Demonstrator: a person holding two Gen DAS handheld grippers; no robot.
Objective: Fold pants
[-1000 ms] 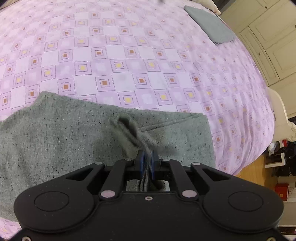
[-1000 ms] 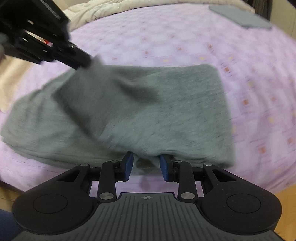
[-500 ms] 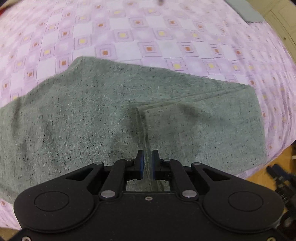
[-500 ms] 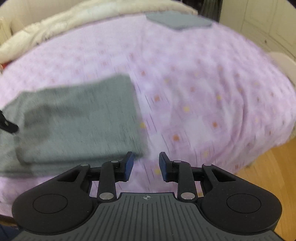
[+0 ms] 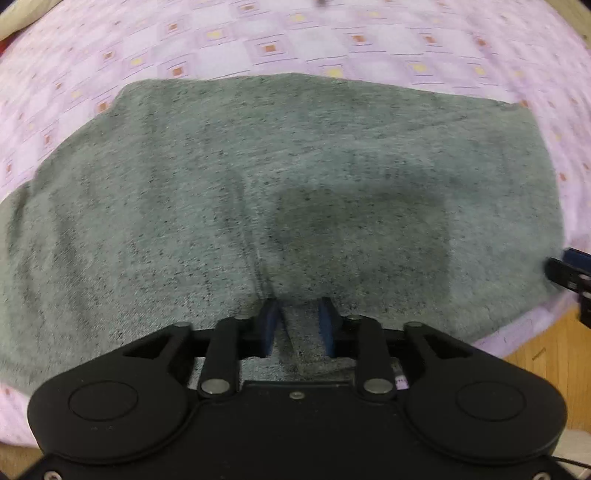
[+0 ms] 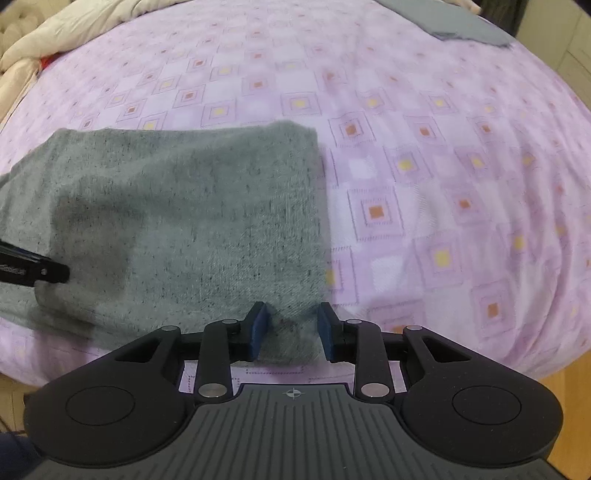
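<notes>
Bed sheet, lilac with small orange and yellow squares, is filling most of both views; bare sheet is lying open to the right of and beyond the garment in the right wrist view. Its near edge is dropping off to a wooden floor at lower right.

Grey pants are lying folded and flat on the sheet, close to that near edge. Their right-hand edge is running straight in the right wrist view; the far edge is curving gently. A faint crease is running up the cloth from the left tool.

Cream bedding is bunching at the far left; a flat grey folded cloth is sitting at the far right corner, well apart from the pants.

Left gripper is pointing down at the pants, jaws opening, grey cloth showing between the blue pads but no longer pinched.

Right gripper is hanging over the pants' near right corner, jaws parted, cloth showing between them, not pressed. Each tool's tip is showing at the margin of the other's view.
</notes>
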